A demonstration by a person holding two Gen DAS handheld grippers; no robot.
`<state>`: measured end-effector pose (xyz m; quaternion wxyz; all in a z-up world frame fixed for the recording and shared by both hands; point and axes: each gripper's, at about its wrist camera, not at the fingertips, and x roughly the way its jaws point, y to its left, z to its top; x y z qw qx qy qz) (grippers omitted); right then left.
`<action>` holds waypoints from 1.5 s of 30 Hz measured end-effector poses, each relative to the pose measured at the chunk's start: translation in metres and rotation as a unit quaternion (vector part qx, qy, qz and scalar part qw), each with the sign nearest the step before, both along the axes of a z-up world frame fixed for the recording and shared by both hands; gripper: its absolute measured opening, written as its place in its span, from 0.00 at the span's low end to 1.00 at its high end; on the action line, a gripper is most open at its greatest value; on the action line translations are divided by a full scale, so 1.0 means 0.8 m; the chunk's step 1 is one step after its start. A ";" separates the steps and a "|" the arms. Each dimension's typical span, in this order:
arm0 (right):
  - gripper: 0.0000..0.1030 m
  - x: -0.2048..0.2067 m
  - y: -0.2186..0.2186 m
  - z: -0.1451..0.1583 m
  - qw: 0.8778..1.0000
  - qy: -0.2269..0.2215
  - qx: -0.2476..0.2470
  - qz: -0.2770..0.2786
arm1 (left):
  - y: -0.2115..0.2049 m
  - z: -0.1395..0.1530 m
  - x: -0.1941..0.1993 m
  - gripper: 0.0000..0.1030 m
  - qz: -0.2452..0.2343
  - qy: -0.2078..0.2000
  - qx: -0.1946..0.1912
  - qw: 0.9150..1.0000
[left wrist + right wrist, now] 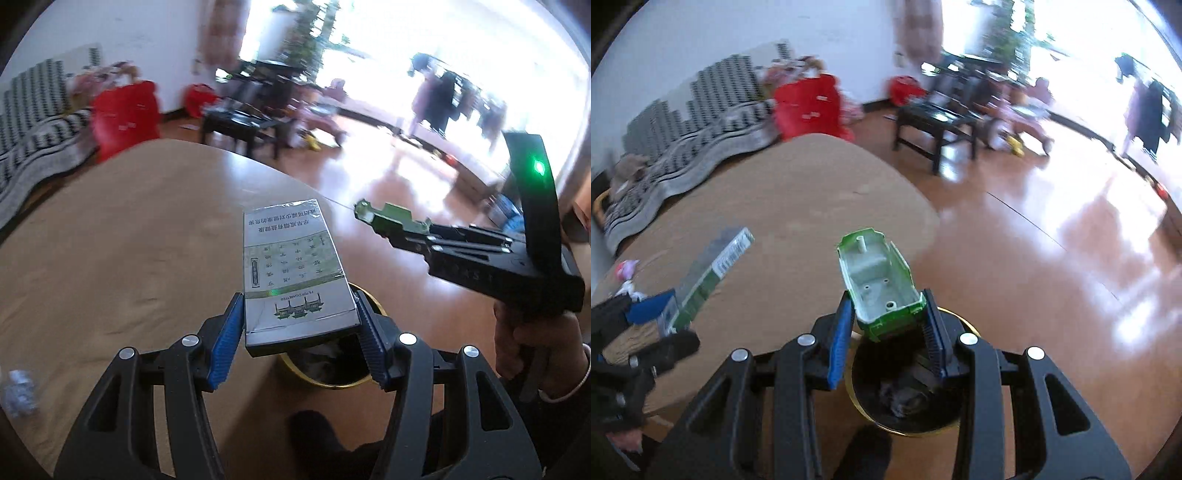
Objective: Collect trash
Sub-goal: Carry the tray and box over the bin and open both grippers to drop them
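Note:
My left gripper [300, 325] is shut on a white and green cigarette carton [291, 266], held over the table edge above a dark bin with a gold rim [332, 386]. My right gripper [886, 321] is shut on a broken green plastic toy shell [877, 273], held directly above the same bin [905, 424], which has crumpled trash inside. The right gripper and its green shell show in the left wrist view [388, 218], to the right of the carton. The left gripper with the carton shows at the left of the right wrist view [713, 273].
A round brown table [110, 240] lies left and ahead. Crumpled clear wrap [20, 391] lies on its near left; small pink and white scraps [626, 273] lie at its left edge. Beyond are a striped sofa [701, 122], red bags [809, 107], a dark low table [934, 122] and shiny wood floor.

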<state>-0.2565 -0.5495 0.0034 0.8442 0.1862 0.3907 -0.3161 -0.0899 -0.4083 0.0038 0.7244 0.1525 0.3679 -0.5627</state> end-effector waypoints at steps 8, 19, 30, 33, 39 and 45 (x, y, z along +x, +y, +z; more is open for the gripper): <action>0.36 -0.072 -0.059 -0.043 0.996 0.025 0.064 -0.062 | -0.075 -0.061 -0.054 0.56 -0.073 0.008 0.057 0.996; 0.36 -0.069 -0.068 -0.056 0.994 0.033 0.088 -0.053 | -0.102 -0.087 -0.050 0.56 -0.078 0.017 0.077 0.994; 0.36 -0.062 -0.074 -0.055 0.994 0.032 0.090 -0.052 | -0.101 -0.091 -0.051 0.56 -0.076 0.020 0.080 0.994; 0.36 -0.061 -0.076 -0.055 0.994 0.032 0.092 -0.051 | -0.104 -0.091 -0.052 0.56 -0.082 0.018 0.081 0.993; 0.56 -0.063 -0.074 -0.050 0.994 0.024 0.087 -0.056 | -0.105 -0.093 -0.055 0.76 -0.079 0.013 0.078 0.994; 0.57 -0.062 -0.075 -0.045 0.995 0.014 0.083 -0.054 | -0.096 -0.083 -0.051 0.78 -0.075 0.014 0.070 0.995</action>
